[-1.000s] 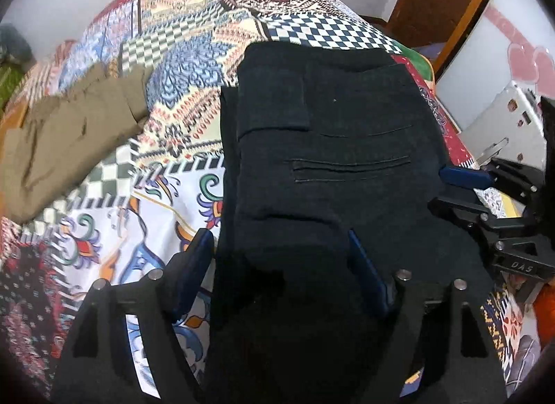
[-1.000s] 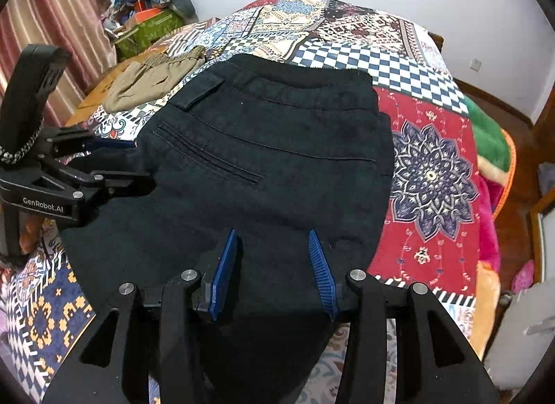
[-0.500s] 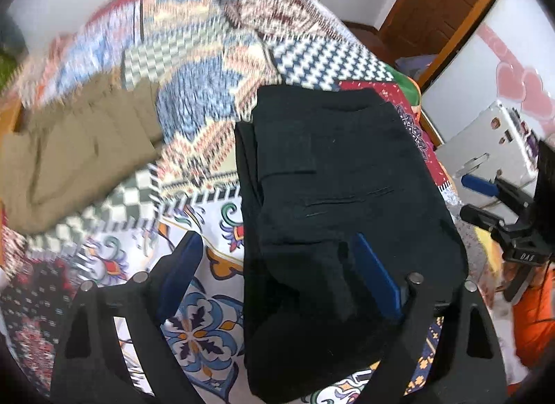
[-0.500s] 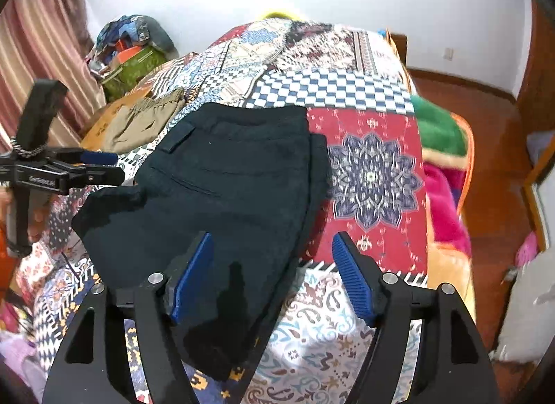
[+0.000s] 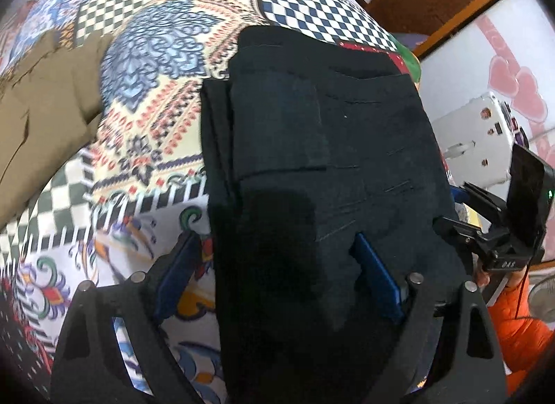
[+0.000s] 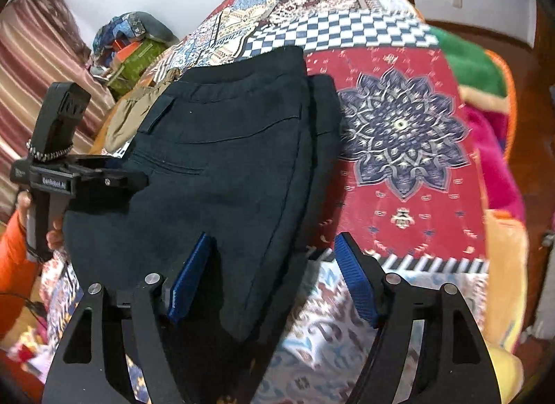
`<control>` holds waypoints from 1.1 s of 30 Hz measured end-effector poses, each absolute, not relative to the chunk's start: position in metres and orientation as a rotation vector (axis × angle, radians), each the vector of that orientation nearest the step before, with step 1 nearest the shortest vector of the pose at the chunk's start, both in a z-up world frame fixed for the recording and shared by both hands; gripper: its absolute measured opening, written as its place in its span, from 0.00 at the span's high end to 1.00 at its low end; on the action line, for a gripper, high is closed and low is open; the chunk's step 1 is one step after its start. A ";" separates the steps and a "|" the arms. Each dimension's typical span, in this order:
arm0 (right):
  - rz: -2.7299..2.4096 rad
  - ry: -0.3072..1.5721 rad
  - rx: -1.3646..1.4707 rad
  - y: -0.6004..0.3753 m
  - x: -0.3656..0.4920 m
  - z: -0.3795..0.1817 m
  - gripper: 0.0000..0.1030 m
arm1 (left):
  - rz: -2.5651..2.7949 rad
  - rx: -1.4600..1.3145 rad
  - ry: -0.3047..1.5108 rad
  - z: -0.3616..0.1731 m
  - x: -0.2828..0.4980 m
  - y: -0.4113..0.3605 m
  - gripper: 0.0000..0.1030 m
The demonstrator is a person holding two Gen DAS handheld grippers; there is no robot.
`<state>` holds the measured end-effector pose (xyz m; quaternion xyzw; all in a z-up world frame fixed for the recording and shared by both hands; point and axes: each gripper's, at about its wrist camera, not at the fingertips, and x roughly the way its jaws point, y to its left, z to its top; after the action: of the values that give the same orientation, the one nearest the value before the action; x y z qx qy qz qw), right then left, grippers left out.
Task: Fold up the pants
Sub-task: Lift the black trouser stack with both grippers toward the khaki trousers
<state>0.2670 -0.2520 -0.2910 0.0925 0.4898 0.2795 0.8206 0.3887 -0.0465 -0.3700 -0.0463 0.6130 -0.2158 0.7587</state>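
From the left wrist view, the black pants (image 5: 312, 168) lie folded on the patchwork bedspread (image 5: 145, 98), filling the middle of the picture from about twelve o'clock down to six. The left gripper (image 5: 274, 275) hangs over their near end with its jaws standing wide; the blue pad at five o'clock sits over the cloth, the one at seven o'clock over the bedspread just beside the pants' edge, and neither presses on the fabric. A pair of khaki pants (image 5: 41, 119) lies well apart at nine o'clock. At three o'clock the right gripper (image 5: 485, 223) shows near the pants' far edge, with an orange sleeve (image 5: 520, 320) below it at four o'clock. A white appliance (image 5: 475, 140) stands beyond, at about two o'clock.

From the right wrist view, the pants (image 6: 222, 175) spread from eleven o'clock down to six, waistband away from the camera. The right gripper (image 6: 274, 279) has its jaws opening; the pants' edge lies between the blue pads, which do not pinch it. At nine o'clock the left gripper (image 6: 104, 178) sits at the opposite edge of the pants, a hand (image 6: 52, 230) in an orange sleeve around its handle. The khaki pants (image 6: 138, 116) peek out at ten o'clock, behind the black ones. A striped curtain (image 6: 34, 57) hangs at the far left.
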 end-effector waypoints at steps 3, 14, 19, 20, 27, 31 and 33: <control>0.626 1.055 0.226 -0.249 0.271 -0.295 0.27 | -0.497 -0.074 1.341 -0.373 0.392 -0.055 0.12; 0.668 1.053 0.177 -0.213 0.279 -0.291 0.23 | -0.576 -0.054 1.337 -0.383 0.417 -0.082 0.08; 0.665 1.026 0.210 -0.222 0.276 -0.284 0.40 | -0.599 -0.050 1.307 -0.375 0.419 -0.091 0.20; 0.663 1.019 0.207 -0.224 0.275 -0.282 0.42 | -0.598 -0.057 1.304 -0.372 0.418 -0.090 0.25; 0.666 0.957 0.144 -0.221 0.259 -0.257 0.54 | -0.596 -0.078 1.233 -0.337 0.400 -0.085 0.60; 0.673 0.927 0.130 -0.220 0.249 -0.244 0.58 | -0.588 -0.029 1.173 -0.315 0.380 -0.085 0.64; 0.675 0.908 0.122 -0.220 0.246 -0.238 0.60 | -0.573 -0.002 1.144 -0.304 0.371 -0.084 0.67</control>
<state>0.2463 -0.2195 -0.2382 0.0578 0.4301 0.3195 0.8424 0.3706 -0.0844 -0.3043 -0.0009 0.5337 -0.2676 0.8022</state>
